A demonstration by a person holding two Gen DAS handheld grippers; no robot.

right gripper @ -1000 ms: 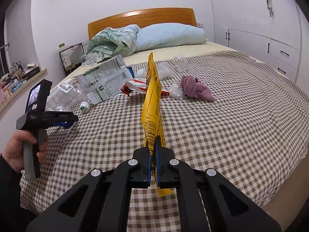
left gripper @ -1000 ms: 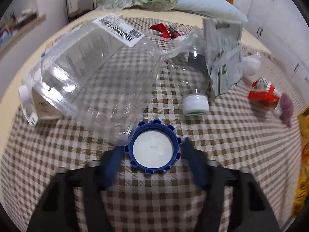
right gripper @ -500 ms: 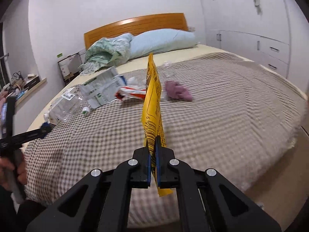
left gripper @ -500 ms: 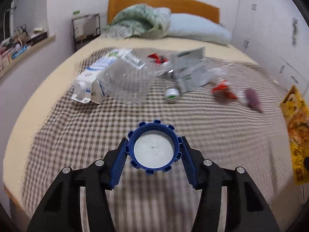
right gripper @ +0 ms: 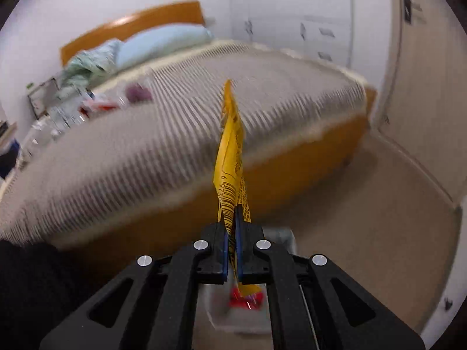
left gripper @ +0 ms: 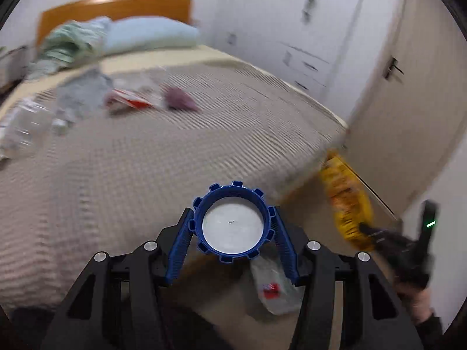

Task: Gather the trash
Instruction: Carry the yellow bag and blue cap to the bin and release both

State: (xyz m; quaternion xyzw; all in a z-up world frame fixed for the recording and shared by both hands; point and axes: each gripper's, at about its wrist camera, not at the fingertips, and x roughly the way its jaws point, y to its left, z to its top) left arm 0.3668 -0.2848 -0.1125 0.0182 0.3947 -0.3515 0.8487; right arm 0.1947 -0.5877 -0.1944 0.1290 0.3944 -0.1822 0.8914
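Note:
My left gripper [left gripper: 232, 227] is shut on a blue bottle cap [left gripper: 232, 223] with a white inner face, held in the air past the foot of the bed. My right gripper [right gripper: 231, 233] is shut on a yellow snack wrapper [right gripper: 232, 145] that stands upright between the fingers; the wrapper also shows in the left wrist view [left gripper: 348, 204]. Below both grippers on the floor stands a clear bin [right gripper: 233, 312], seen in the left wrist view as well [left gripper: 274, 288], with a red item inside. More trash lies on the bed: clear bottles [left gripper: 20, 122], a red-and-white wrapper [left gripper: 128, 100], a purple wad [left gripper: 179, 100].
The checked bedspread [left gripper: 146, 151] fills the left; the bed's wooden base [right gripper: 292, 169] is close. White wardrobes [left gripper: 292, 29] and a door [left gripper: 408, 102] stand to the right. Beige floor [right gripper: 379, 218] lies beyond the bin. Both views are motion-blurred.
Both grippers have swung right, away from the bed and down toward the floor bin. The cap and the yellow wrapper stay held.

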